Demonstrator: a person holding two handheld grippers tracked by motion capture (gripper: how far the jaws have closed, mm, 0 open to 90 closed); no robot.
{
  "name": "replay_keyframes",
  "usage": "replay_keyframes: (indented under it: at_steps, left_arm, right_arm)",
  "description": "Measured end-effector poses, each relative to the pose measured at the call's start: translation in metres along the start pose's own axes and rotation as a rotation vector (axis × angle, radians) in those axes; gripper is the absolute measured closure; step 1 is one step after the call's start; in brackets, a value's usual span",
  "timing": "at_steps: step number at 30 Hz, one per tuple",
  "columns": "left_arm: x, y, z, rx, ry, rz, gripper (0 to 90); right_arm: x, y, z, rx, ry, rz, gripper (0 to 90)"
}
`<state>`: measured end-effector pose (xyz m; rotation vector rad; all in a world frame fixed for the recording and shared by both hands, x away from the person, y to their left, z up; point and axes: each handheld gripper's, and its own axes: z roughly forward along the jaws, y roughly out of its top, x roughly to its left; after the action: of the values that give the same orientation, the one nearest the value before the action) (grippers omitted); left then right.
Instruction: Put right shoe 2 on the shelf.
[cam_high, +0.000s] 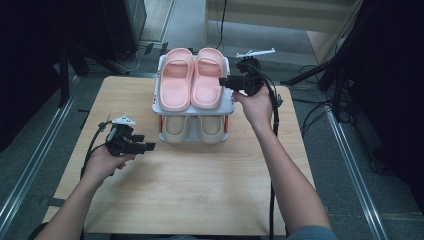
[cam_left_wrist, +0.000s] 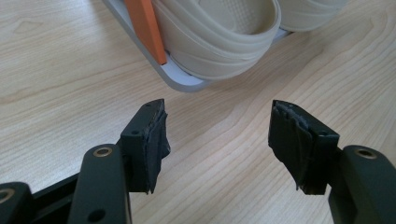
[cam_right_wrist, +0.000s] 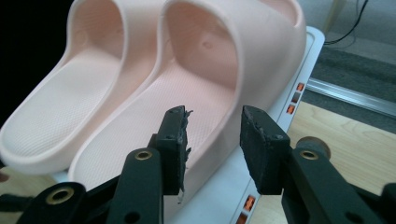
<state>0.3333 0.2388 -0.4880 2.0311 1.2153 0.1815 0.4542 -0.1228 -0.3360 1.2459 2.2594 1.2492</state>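
The pink slippers (cam_high: 192, 80) lie side by side on the top tier of the shoe rack (cam_high: 231, 107) at the back of the bench (cam_high: 200, 190). The right gripper (cam_right_wrist: 212, 140) hovers at the nearer slipper's outer edge, jaws partly open, nothing between them. The left gripper (cam_left_wrist: 217, 149) hangs wide open and empty above bare wood near the beige slippers (cam_left_wrist: 219, 42) on the lower tier.

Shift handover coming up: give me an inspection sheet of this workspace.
Surface: wooden table, bare in front.
Job's things: pink slippers paired on the top tier of the shoe rack; beige slippers on the lower tier.
Clutter: nothing seen.
Grippers: left claw open above the table before the rack; right claw open beside the right pink slipper, nothing between the jaws.
Cables: one trails from each claw.
Surroundings: grey floor, metal rails, dark stands.
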Motion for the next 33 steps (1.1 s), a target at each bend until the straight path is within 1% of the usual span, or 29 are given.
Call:
replay_keyframes:
  at_steps: [2, 4, 6, 7, 10, 14, 15, 17, 21, 24, 28, 33]
  left_arm:
    - [0.001, 0.001, 0.001, -0.012, 0.001, -0.005, 37.2]
    - [0.002, 0.001, 0.002, -0.018, -0.004, -0.009, 37.3]
    - [0.002, 0.004, 0.002, -0.006, 0.000, -0.005, 37.3]
    - [0.002, 0.004, 0.002, -0.008, -0.001, -0.003, 37.2]
    - [0.003, 0.007, 0.004, -0.008, -0.001, -0.003, 37.2]
    - [0.004, 0.010, 0.006, 0.000, -0.002, -0.005, 37.3]
    - [0.004, 0.010, 0.007, -0.003, -0.001, -0.008, 37.3]
    - [0.004, 0.011, 0.008, -0.005, -0.001, -0.006, 37.3]
    - [0.005, 0.013, 0.010, -0.007, -0.001, -0.007, 37.3]
    - [0.006, 0.013, 0.011, -0.013, -0.004, -0.011, 37.4]
    - [0.007, 0.013, 0.013, -0.019, 0.000, -0.013, 37.5]
    - [0.010, 0.013, 0.014, -0.025, 0.001, -0.023, 37.5]
  right_arm:
    - [0.000, -0.004, -0.004, 0.001, 0.018, -0.004, 61.9]
    - [0.000, -0.009, -0.007, -0.008, 0.033, -0.014, 61.4]
    - [0.000, -0.014, -0.010, -0.018, 0.041, -0.037, 61.4]
    - [0.000, -0.016, -0.011, -0.015, 0.043, -0.043, 61.3]
    - [0.000, -0.023, -0.016, -0.019, 0.062, -0.041, 60.5]
    - [0.000, -0.033, -0.021, -0.023, 0.070, -0.053, 57.1]
    - [-0.001, -0.037, -0.022, -0.020, 0.061, -0.054, 56.4]
    - [-0.003, -0.043, -0.023, -0.015, 0.059, -0.060, 56.4]
    - [-0.007, -0.055, -0.026, -0.011, 0.064, -0.050, 56.4]
    - [-0.009, -0.063, -0.030, -0.029, 0.059, -0.030, 56.3]
    - [-0.011, -0.074, -0.033, -0.035, 0.057, -0.010, 55.5]
    - [-0.011, -0.091, -0.033, -0.019, 0.061, -0.001, 54.6]
